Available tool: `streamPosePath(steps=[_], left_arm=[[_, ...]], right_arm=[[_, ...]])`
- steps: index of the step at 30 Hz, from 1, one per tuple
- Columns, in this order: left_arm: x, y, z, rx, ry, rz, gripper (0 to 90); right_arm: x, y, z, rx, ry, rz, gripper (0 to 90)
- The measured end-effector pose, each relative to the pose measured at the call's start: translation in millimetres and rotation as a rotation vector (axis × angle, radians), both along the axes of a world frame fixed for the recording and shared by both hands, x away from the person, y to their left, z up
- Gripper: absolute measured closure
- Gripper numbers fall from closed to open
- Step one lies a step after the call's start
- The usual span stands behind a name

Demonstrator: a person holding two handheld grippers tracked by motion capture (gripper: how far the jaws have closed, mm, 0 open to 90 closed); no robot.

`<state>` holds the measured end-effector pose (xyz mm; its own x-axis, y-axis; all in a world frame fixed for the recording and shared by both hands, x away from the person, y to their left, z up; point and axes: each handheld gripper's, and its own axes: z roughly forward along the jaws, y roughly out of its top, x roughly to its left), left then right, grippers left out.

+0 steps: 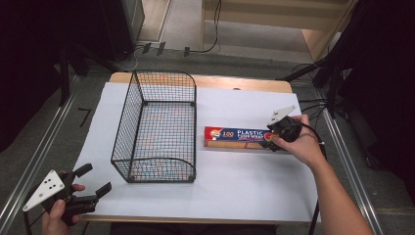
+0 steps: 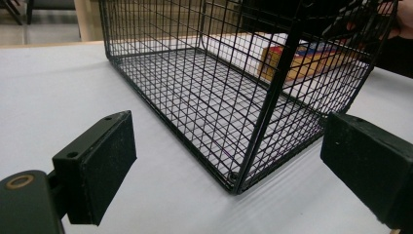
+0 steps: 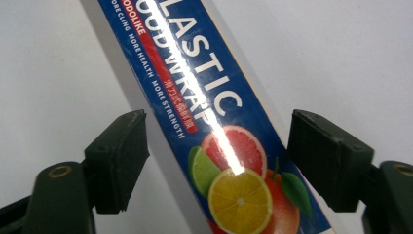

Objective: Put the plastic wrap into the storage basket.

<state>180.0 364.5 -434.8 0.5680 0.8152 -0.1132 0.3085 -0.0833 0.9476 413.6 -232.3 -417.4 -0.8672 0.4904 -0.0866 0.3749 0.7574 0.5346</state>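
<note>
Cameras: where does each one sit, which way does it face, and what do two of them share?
High view: above the table's near side, looking forward and down on the wire basket; both forearms enter from below.
Left gripper view: low on the left gripper, facing the basket corner.
Right gripper view: on the right gripper, looking down, jaws straddling the plastic wrap box.
Shared: all three show that box.

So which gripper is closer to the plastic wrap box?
Right. The right gripper is at the box's right end, jaws open on either side of it. The left gripper sits at the table's near left corner, with the basket between it and the box.
</note>
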Motion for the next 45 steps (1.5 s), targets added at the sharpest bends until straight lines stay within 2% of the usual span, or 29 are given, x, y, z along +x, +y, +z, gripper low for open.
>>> streamPosePath(steps=[2,3,6,7,8,9,12,13,14,19,25,34,37,40,42,45], left_arm=[[-0.2,-0.4,0.0,0.000,-0.002,-0.004,6.3],[-0.1,-0.5,0.0,0.000,-0.004,-0.008,6.3],[0.2,-1.6,-0.3,0.000,-0.003,-0.013,6.3],[0.5,-1.5,-0.6,0.004,-0.002,-0.015,6.3],[0.5,-1.5,-0.6,0.004,-0.002,-0.015,6.3],[0.5,-1.5,-0.7,0.001,-0.001,-0.013,6.3],[0.6,-0.7,-1.0,-0.001,0.002,-0.012,6.3],[0.6,-0.6,-1.1,-0.001,0.002,-0.012,6.3],[0.6,-0.6,-1.1,-0.001,0.002,-0.012,6.3],[0.8,-1.2,-1.2,-0.001,0.002,-0.013,6.3],[0.9,-0.4,-1.9,0.000,0.008,-0.012,6.3],[1.0,-0.4,-2.2,0.000,0.010,-0.013,6.3],[0.4,0.3,-2.2,0.001,0.012,-0.012,6.7],[0.6,0.4,-2.3,0.001,0.014,-0.012,6.8],[0.9,0.0,-2.6,0.003,0.014,-0.014,6.8],[0.7,-0.3,-2.5,0.005,0.012,-0.016,6.8]], right_arm=[[4.3,1.5,-0.3,-0.035,0.004,0.010,23.1],[8.5,3.5,-1.8,-0.055,0.034,0.022,21.2],[11.7,6.6,-3.3,-0.081,0.049,0.041,21.3],[14.8,10.0,-5.3,-0.113,0.068,0.058,22.1],[14.8,10.0,-5.3,-0.113,0.068,0.058,22.1],[17.1,13.4,-7.9,-0.148,0.085,0.068,22.6],[19.6,16.1,-9.0,-0.168,0.105,0.080,22.7],[21.4,18.9,-9.5,-0.197,0.121,0.086,23.1],[21.4,18.9,-9.5,-0.197,0.121,0.086,23.1],[25.6,28.1,-14.5,-0.291,0.134,0.129,24.5],[31.1,30.9,-15.1,-0.310,0.174,0.151,27.7],[44.0,35.4,-14.1,-0.362,0.247,0.243,33.9],[46.8,34.8,-15.1,-0.357,0.242,0.312,35.5],[46.4,37.2,-15.2,-0.376,0.239,0.336,35.8],[46.0,40.5,-14.4,-0.405,0.239,0.343,35.6],[45.0,41.9,-14.8,-0.409,0.246,0.317,34.6]])
